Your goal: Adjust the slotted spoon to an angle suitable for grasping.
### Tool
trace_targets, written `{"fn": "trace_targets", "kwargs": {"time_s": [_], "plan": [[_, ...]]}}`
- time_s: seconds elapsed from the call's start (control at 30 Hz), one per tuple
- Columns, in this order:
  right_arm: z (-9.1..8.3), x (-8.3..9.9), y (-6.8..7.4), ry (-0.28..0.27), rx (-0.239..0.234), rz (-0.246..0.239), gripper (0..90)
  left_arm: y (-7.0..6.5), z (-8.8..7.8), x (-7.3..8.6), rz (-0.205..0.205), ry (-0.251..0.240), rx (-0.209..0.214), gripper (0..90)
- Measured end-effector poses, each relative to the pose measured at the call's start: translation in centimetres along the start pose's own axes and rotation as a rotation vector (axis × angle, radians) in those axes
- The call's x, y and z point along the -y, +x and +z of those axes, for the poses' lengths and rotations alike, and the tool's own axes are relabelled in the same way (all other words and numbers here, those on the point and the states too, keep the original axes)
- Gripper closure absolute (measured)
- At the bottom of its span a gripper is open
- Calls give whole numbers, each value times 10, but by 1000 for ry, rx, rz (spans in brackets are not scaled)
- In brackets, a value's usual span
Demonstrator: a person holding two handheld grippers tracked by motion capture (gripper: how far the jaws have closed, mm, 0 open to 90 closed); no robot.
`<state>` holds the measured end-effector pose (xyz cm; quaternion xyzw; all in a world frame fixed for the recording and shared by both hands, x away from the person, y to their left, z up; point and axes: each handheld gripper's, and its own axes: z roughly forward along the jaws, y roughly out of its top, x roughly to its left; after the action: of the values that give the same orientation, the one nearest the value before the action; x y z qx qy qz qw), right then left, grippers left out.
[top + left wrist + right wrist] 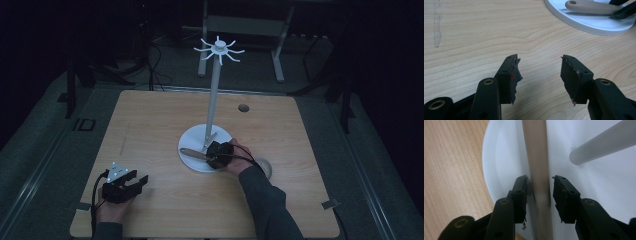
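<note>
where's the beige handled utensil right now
The utensil lies flat on the white round base of the hook stand near the table's middle, in front of the pole. The right gripper straddles its handle, jaws apart on either side.

High view: dim, murky; surroundings near black
Gripper views: brighter, even light; handle (537,170) blurred close up

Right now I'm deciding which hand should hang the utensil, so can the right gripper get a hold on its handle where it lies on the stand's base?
Probably yes. The right gripper is open, its jaws either side of the beige handle on the white base, nothing between.
</note>
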<state>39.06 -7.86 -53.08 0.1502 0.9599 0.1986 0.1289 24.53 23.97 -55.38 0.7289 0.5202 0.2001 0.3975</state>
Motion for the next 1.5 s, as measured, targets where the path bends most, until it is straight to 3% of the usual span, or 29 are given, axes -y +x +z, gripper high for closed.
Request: {"fn": "trace_targets", "kwargs": {"time_s": [0.13,0.33,0.57,0.63,0.73,1.0,1.23,1.5], "plan": [[0,1,-2,5,2,-3,731,0,0,0,0,0,0,484],[-5,5,1,38,13,-10,743,1,0,0,-2,-1,0,484],[-20,20,0,22,24,19,745,0,0,0,0,1,-2,484],[-30,34,-3,21,34,61,746,0,0,0,-1,2,-3,484],[-36,48,-5,31,38,82,746,-1,1,0,2,6,-4,484],[-36,73,-7,101,22,111,746,-1,1,0,4,8,-5,484],[-32,69,-10,124,21,96,724,-1,2,0,3,6,-4,484],[-24,69,-19,117,-38,152,732,-1,2,0,4,6,-2,484]]}}
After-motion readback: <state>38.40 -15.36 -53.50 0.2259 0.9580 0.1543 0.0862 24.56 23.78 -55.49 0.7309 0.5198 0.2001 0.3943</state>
